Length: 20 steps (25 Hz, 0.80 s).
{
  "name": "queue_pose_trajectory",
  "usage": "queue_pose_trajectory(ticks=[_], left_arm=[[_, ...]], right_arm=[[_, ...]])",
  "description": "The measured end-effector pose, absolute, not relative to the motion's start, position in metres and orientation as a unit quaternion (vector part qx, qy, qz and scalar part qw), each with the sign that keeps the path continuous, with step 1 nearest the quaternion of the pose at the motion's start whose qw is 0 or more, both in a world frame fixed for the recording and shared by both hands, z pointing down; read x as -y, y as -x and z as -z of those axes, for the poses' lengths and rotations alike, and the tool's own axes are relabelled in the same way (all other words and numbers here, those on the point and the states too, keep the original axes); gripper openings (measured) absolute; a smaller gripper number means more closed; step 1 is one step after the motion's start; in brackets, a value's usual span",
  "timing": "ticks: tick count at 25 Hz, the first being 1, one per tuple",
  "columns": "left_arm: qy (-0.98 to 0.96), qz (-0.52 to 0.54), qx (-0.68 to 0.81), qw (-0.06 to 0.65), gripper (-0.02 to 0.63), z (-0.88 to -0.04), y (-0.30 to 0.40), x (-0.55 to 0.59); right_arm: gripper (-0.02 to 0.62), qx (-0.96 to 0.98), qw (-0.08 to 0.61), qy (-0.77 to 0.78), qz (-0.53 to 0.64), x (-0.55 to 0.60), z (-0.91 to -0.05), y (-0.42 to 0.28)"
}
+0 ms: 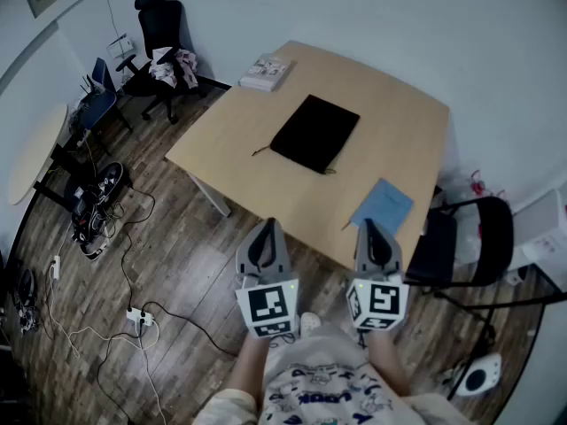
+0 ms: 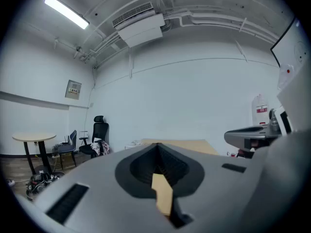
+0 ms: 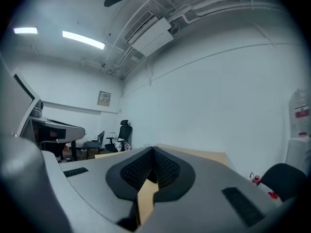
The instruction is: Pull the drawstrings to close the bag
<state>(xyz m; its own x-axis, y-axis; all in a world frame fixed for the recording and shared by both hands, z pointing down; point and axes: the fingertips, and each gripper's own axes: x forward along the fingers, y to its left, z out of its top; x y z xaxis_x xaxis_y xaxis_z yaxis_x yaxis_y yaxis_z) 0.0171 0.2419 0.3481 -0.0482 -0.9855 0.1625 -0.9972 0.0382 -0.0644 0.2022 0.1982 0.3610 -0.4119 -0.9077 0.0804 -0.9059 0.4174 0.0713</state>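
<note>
A flat black drawstring bag (image 1: 314, 133) lies in the middle of the wooden table (image 1: 399, 140), with a thin cord end (image 1: 260, 150) trailing off its left corner. Both grippers hover side by side in front of the table's near edge, well short of the bag. My left gripper (image 1: 267, 228) is shut with nothing in it, and so is my right gripper (image 1: 371, 228). In the left gripper view the jaws (image 2: 156, 147) meet in a closed point over the tabletop (image 2: 184, 145). The right gripper view shows the same closed jaws (image 3: 153, 152).
A blue notebook (image 1: 383, 205) lies near the table's front right edge and a stack of booklets (image 1: 264, 72) at the far left corner. A black chair (image 1: 469, 237) stands right of the table, an office chair (image 1: 159, 56) behind it. Cables and a power strip (image 1: 137, 315) lie on the floor.
</note>
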Motion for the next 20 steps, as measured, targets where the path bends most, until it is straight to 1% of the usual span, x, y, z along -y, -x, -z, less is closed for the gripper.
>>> queue_pose_trajectory(ticks=[12,20], left_arm=[[-0.683,-0.087,0.724,0.04,-0.003,-0.355,-0.022,-0.225],[-0.67,-0.102,0.733,0.051,-0.003,-0.375,-0.021,-0.211]], right_arm=[[0.0,0.843,0.052,-0.535,0.002,-0.181,-0.365,-0.207],[0.001,0.843,0.067,-0.534,-0.024,-0.157,-0.39,-0.211]])
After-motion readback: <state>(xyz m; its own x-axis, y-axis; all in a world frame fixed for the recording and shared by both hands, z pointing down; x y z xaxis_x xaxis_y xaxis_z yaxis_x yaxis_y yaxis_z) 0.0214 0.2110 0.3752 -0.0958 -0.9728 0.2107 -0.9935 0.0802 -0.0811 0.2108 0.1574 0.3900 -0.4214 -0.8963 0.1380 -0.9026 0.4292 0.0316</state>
